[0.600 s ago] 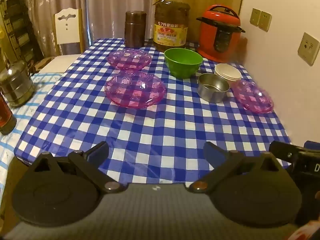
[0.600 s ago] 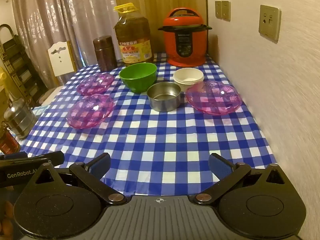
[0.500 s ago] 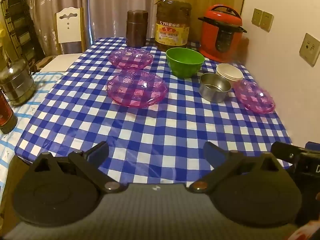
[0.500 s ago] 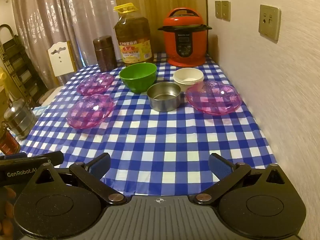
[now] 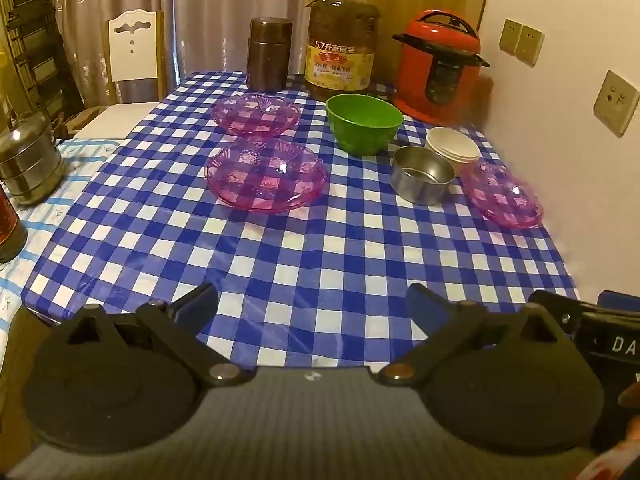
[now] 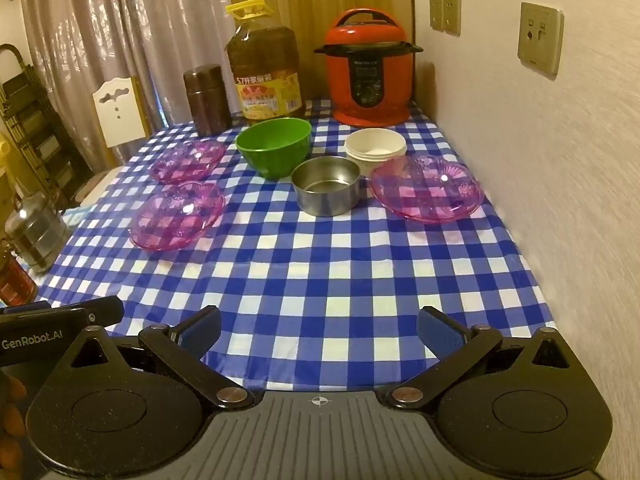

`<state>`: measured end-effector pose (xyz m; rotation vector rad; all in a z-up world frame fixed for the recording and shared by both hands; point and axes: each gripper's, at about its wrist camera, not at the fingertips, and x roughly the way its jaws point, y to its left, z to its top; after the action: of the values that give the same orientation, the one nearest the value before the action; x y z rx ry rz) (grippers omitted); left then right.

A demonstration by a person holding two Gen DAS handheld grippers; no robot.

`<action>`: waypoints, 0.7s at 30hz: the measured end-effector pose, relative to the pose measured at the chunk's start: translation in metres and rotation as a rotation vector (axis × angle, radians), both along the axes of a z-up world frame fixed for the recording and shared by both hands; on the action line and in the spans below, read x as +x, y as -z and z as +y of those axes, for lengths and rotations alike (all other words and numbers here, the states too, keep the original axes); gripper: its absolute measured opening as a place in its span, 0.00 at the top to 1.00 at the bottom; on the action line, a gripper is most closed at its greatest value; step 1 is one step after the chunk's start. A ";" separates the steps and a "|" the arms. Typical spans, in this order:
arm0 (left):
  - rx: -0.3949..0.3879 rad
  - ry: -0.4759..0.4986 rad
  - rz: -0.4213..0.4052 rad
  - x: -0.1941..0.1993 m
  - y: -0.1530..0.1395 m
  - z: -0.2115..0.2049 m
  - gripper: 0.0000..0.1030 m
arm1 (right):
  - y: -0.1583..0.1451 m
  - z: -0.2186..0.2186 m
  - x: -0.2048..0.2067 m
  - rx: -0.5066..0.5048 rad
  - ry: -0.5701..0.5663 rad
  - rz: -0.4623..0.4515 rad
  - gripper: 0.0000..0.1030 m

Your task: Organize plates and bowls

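Three pink glass plates lie apart on the checked tablecloth: a near left one (image 5: 266, 176) (image 6: 178, 216), a far left one (image 5: 256, 114) (image 6: 188, 160) and a right one (image 5: 502, 194) (image 6: 426, 188). A green bowl (image 5: 364, 122) (image 6: 274, 146), a steel bowl (image 5: 422, 174) (image 6: 326, 184) and stacked white bowls (image 5: 452, 148) (image 6: 376, 148) stand between them. My left gripper (image 5: 312, 306) and right gripper (image 6: 320, 330) hang open and empty over the table's near edge, well short of the dishes.
At the back stand a brown canister (image 5: 268, 54), a big oil jug (image 5: 342, 40) and a red pressure cooker (image 5: 438, 68). The wall (image 6: 540, 140) borders the table on the right. Left of the table are a steel tiffin (image 5: 26, 156) and a white chair (image 5: 134, 50).
The left wrist view has shifted slightly, with the dishes sliding a little right and down in it. The right gripper has stayed still. Both stay open.
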<state>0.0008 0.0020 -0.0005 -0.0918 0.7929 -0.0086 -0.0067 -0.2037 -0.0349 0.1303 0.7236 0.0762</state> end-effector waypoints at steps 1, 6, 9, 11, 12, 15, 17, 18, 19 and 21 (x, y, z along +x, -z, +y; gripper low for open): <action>0.000 0.000 0.000 0.000 0.000 0.000 0.03 | 0.000 0.000 0.000 0.001 0.000 0.000 0.00; -0.001 0.006 -0.001 -0.001 -0.001 0.000 0.03 | 0.000 0.000 0.000 0.000 0.000 0.002 0.00; -0.002 0.010 0.000 0.000 -0.001 -0.001 0.03 | 0.000 0.000 0.000 -0.001 0.000 0.002 0.00; -0.002 0.012 -0.001 0.000 -0.001 -0.001 0.03 | 0.000 0.000 0.000 0.002 0.000 0.002 0.00; -0.005 0.013 0.000 0.000 -0.001 -0.001 0.03 | 0.000 0.000 0.000 0.002 0.000 0.002 0.00; -0.004 0.014 0.000 0.000 -0.001 -0.002 0.03 | 0.000 0.000 0.000 0.000 0.001 0.001 0.00; -0.007 0.013 0.002 0.000 -0.001 -0.002 0.03 | 0.000 -0.001 0.001 0.002 0.000 0.002 0.00; -0.007 0.014 0.003 0.000 -0.001 -0.002 0.03 | 0.000 -0.001 0.001 0.002 0.000 0.002 0.00; -0.007 0.016 0.003 0.000 -0.001 -0.002 0.03 | 0.000 -0.001 0.001 0.002 0.000 0.003 0.00; -0.005 0.017 0.002 0.001 -0.001 -0.003 0.03 | 0.000 -0.001 0.001 0.003 0.000 0.002 0.00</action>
<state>0.0015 -0.0008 0.0007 -0.0896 0.7960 -0.0269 -0.0058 -0.2045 -0.0345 0.1332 0.7260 0.0771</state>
